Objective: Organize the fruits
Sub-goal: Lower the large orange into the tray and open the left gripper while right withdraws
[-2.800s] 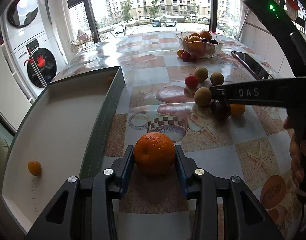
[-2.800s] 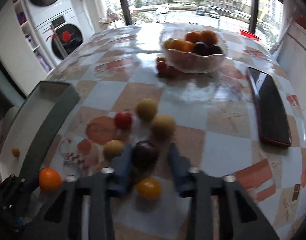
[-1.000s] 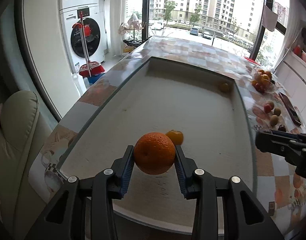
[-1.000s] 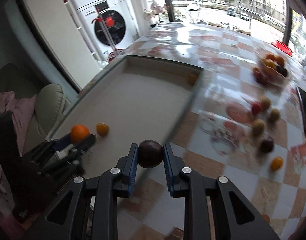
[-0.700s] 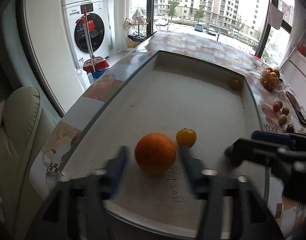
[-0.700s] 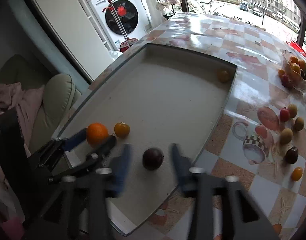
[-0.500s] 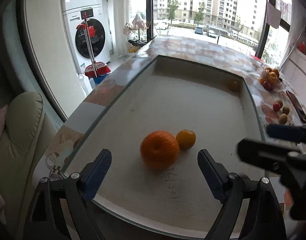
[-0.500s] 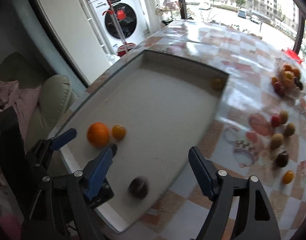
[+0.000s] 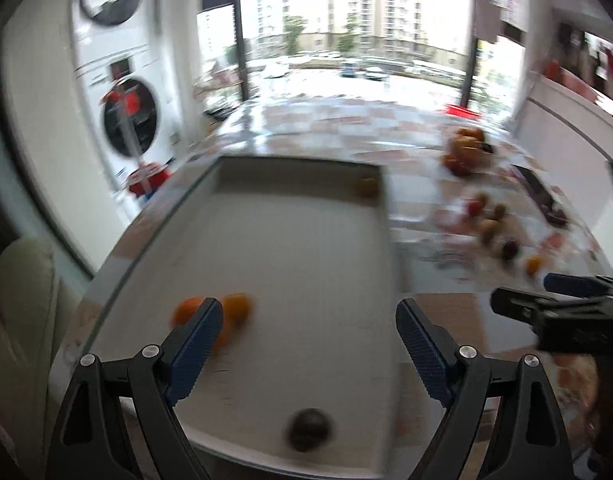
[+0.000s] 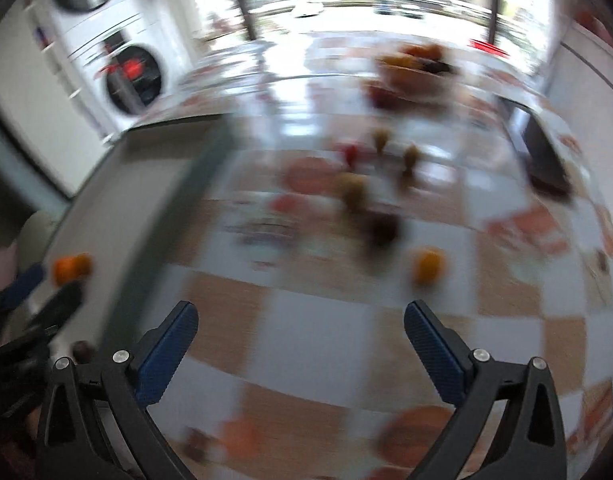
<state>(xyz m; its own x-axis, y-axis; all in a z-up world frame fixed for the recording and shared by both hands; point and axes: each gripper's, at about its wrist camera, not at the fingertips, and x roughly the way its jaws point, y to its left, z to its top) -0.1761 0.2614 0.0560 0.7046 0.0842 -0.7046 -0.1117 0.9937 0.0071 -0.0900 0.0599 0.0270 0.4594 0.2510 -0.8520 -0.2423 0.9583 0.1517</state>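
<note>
Both views are motion-blurred. My left gripper is open and empty above the near end of the white tray. In the tray lie a large orange, a small orange fruit beside it, a dark plum near the front rim, and a yellowish fruit in the far corner. My right gripper is open and empty over the checked table. Ahead of it lie several loose fruits: a dark plum, a small orange fruit, a brownish fruit.
A glass bowl of fruit stands at the far side of the table. A dark phone lies at the right. The tray's edge runs along the left. The right gripper shows at the right of the left wrist view.
Both grippers opened and let go: the orange and the dark plum now lie in the tray. Both grippers have drawn back, and the right one has swung right toward the loose fruits.
</note>
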